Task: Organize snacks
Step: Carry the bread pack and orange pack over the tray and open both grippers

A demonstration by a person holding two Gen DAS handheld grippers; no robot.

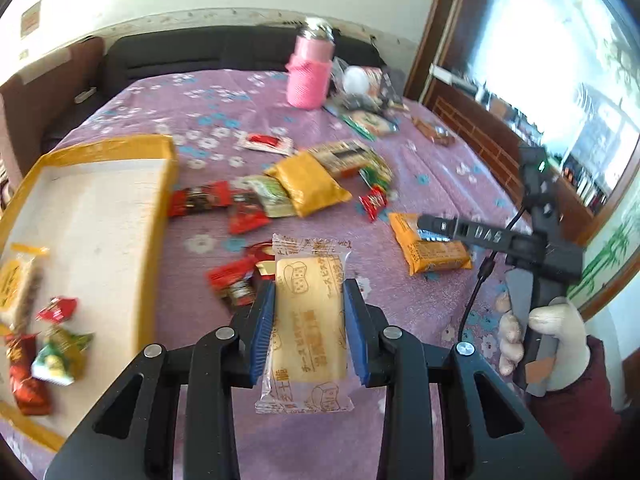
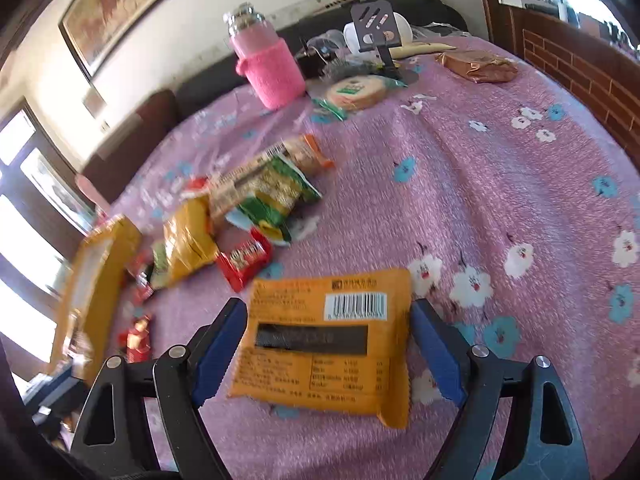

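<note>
The clear-wrapped cracker packet (image 1: 306,320) sits clenched between my left gripper's (image 1: 309,334) blue pads above the purple flowered cloth (image 1: 400,184), right of the yellow tray (image 1: 156,216), while my right gripper (image 2: 328,344) spreads wide around the orange snack packet (image 2: 324,340) lying there, not pressing it.

a home living room: dark sofa (image 1: 224,50), framed painting (image 2: 120,8), flowered tablecloth (image 2: 500,184).
</note>
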